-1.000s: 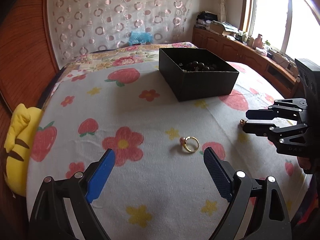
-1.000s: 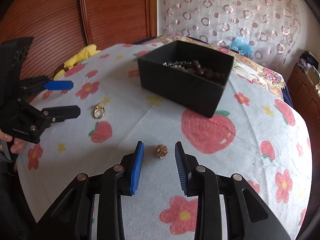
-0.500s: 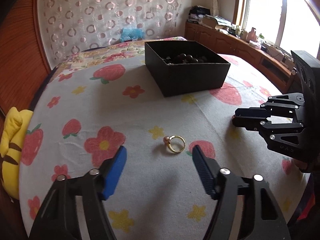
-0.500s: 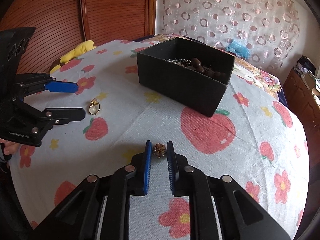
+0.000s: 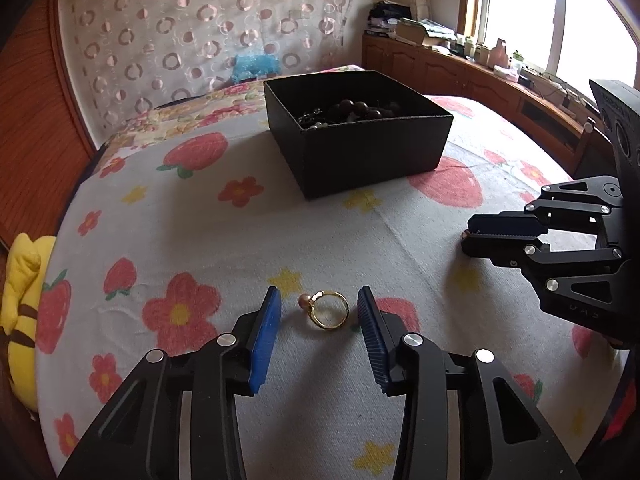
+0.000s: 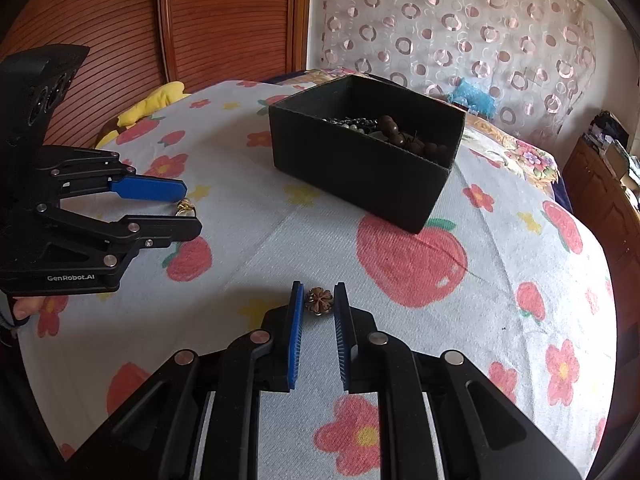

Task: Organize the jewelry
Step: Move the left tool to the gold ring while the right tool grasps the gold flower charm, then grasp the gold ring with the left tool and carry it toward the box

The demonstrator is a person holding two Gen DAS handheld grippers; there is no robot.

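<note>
A gold ring with a pink pearl [image 5: 326, 312] lies on the flowered bedsheet between the blue pads of my left gripper [image 5: 319, 300]. Its jaws are closing, and a gap shows on each side of the ring. In the right wrist view the ring [image 6: 185, 208] peeks out between the left gripper [image 6: 192, 210] fingers. My right gripper [image 6: 318, 292] is shut on a small brown flower-shaped charm [image 6: 319, 301] resting on the sheet; the right gripper [image 5: 468, 236] also shows in the left view. A black open box [image 5: 360, 152] [image 6: 360, 176] behind holds dark beads and chains.
A yellow plush toy [image 5: 24, 300] [image 6: 160, 100] lies at the bed's edge by the wooden panel [image 6: 224, 20]. A low wooden cabinet [image 5: 460, 68] with clutter runs under the window. A blue bag [image 5: 256, 64] sits by the patterned curtain.
My left gripper moved forward over the ring and its jaws narrowed around it. The right jaws closed from a loose gap onto the flower charm; the right hand stayed put.
</note>
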